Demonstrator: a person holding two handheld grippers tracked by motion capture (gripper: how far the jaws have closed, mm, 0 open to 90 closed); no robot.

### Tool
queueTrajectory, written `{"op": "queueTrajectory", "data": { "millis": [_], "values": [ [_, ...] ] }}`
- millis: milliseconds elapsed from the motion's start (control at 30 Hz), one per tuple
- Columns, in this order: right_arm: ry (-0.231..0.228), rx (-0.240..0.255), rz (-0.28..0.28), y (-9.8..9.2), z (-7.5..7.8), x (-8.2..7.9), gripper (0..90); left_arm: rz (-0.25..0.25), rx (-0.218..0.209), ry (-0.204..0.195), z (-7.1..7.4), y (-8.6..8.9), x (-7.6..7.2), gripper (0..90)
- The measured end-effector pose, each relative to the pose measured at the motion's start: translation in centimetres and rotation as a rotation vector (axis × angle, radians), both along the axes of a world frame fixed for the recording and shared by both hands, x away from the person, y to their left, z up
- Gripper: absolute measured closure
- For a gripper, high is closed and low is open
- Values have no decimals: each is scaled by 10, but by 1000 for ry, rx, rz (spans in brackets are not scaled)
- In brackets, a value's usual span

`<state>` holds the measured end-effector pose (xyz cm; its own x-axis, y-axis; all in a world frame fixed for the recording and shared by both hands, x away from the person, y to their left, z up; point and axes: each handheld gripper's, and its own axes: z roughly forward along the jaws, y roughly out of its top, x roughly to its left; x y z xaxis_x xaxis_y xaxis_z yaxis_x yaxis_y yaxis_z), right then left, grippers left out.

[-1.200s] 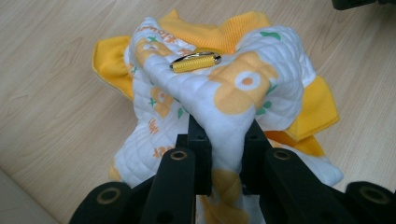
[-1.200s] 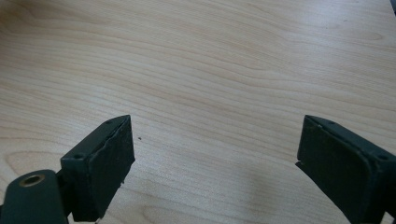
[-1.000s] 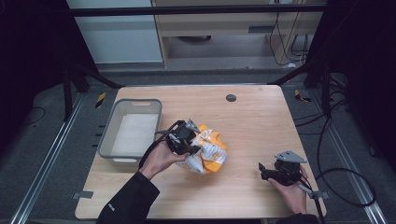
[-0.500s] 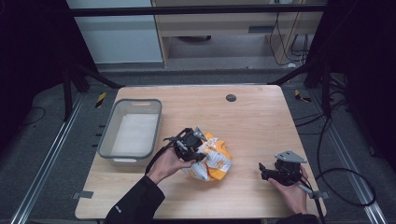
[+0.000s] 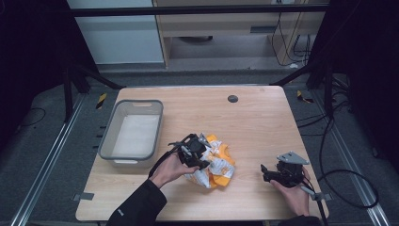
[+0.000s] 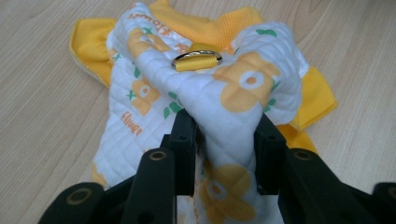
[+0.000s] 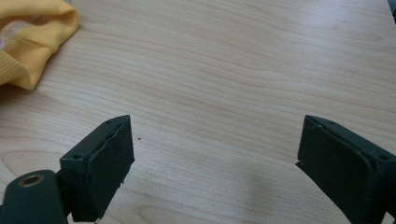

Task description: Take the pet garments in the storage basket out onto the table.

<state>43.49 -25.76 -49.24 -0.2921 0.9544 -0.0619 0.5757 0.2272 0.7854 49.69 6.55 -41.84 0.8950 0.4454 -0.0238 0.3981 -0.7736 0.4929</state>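
left gripper pinching a fold of the little quilted garment, right gripper idle and wide open

my left gripper (image 6: 224,140) has its jaws closed most of the way on a raised fold of the quilted garment (image 6: 219,93), white with yellow flowers and a yellow collar, just below a metal ring on a yellow loop (image 6: 196,58). i judge the pinch sits there so the cloth lifts as one bunch. the garment (image 5: 214,162) lies mid-table, near the front, just beside the grey bin (image 5: 134,132) but apart from it. my right gripper (image 7: 215,158) hovers over bare table (image 7: 233,70) with jaws spread wide, holding nothing, well apart from the cloth, likely waiting its turn. in the high view my left hand (image 5: 171,167) covers part of the garment, so i can't make out its full shape, and the printed words on it are too small to read.
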Motion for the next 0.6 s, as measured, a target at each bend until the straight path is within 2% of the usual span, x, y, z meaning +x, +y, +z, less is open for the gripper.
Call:
{"op": "queueTrajectory", "data": {
  "millis": [133, 233, 467, 600],
  "values": [
    [1, 1, -1, 0, 0, 0, 106, 3, 7, 0, -1, 1, -1, 596],
    [2, -2, -2, -1, 0, 0, 106, -3, 9, -20, -1, 2, -3, 532],
    [0, -3, -2, -1, 0, 0, 104, -14, -6, -44, 3, 6, -9, 399],
    [0, -1, -2, -1, 0, 0, 103, -21, -27, -51, 5, 9, -13, 359]
  ]
}}
